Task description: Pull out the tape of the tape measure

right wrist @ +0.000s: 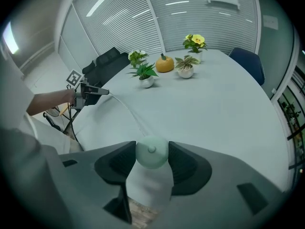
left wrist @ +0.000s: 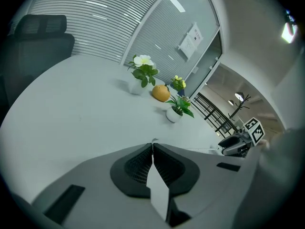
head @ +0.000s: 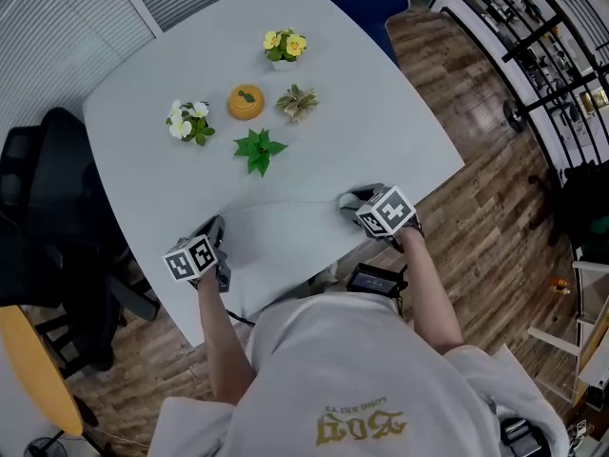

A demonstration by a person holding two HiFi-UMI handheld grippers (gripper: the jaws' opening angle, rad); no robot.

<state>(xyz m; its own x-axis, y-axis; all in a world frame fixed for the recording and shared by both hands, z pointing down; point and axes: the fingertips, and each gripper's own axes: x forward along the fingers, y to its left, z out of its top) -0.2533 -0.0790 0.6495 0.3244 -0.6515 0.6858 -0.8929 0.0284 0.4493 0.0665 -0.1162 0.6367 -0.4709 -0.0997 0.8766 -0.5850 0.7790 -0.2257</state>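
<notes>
Now right gripper [right wrist: 151,149] fingers [right wrist: 119,163] tight on green tape measure [right wrist: 151,154], left gripper [left wrist: 153,149] fingers [left wrist: 138,166] together, seemingly on tape [right wrist: 125,109].

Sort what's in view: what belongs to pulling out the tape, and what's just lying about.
Job: tape measure held in the right gripper; tape pinched in the left gripper.
Lying about: white-flowered plant; yellow-flowered plant; green plant; pale-leaved plant; orange pumpkin; black chair.

four potted plants [head: 284,48] [head: 297,102] [head: 188,120] [head: 259,149], one orange pumpkin [head: 245,101], one tape measure [right wrist: 151,152], two grippers [head: 217,225] [head: 350,201], one table [head: 381,131]
</notes>
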